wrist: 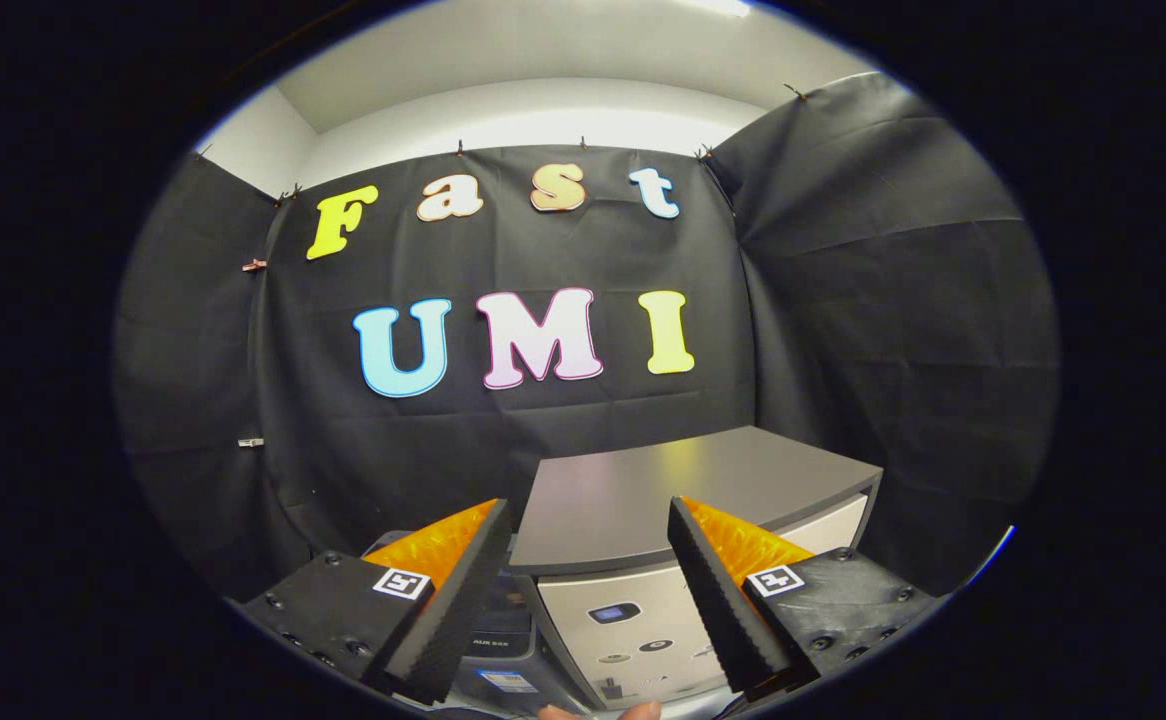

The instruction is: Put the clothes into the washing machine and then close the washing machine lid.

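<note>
- Washer (643,610): sits low, just beyond the fingers, seen from above and in front; pale front panel faces the camera, w/ a small dark display and some stickers on it.
- Lid (683,490): dark grey, flat, lying down on top of the washer; long axis runs side to side, tilted in this view so its right end sits farther back.
- Gripper (588,520): spread wide, holding nothing; the washer's front and near lid edge show through the gap.
- Fingers (458,600): black ribbed pads w/ orange backing, each block w/ a square marker; left tip is just off the lid's left corner, right tip overlaps the lid's front edge.
- Dark box (498,640): just left of the washer, below the left finger; can't tell what it is.
- Fingertip (638,710): a person's, below the washer's front.
- Cloth wall (893,330): black, behind and to both sides of the washer.
</note>
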`<state>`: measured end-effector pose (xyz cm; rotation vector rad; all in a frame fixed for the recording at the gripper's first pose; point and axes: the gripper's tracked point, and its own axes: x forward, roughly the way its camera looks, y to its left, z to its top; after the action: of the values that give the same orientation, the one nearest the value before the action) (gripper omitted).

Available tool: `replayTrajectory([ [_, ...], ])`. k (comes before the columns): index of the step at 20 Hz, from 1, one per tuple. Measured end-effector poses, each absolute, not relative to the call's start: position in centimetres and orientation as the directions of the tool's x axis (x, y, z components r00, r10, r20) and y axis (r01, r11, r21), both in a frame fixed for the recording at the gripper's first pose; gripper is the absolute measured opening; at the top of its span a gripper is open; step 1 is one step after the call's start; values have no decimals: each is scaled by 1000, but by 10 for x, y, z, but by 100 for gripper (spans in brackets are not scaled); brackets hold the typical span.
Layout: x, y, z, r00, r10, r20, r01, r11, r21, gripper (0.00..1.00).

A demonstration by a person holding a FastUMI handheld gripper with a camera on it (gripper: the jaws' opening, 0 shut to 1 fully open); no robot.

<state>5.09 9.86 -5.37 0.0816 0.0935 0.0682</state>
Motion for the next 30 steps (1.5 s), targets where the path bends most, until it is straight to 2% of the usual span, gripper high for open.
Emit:
replayTrajectory([
  [8,31,114,-52,986,150,-73,-147,988,38,99],
  [30,5,135,-34,978,208,-28,-208,978,-8,99],
])
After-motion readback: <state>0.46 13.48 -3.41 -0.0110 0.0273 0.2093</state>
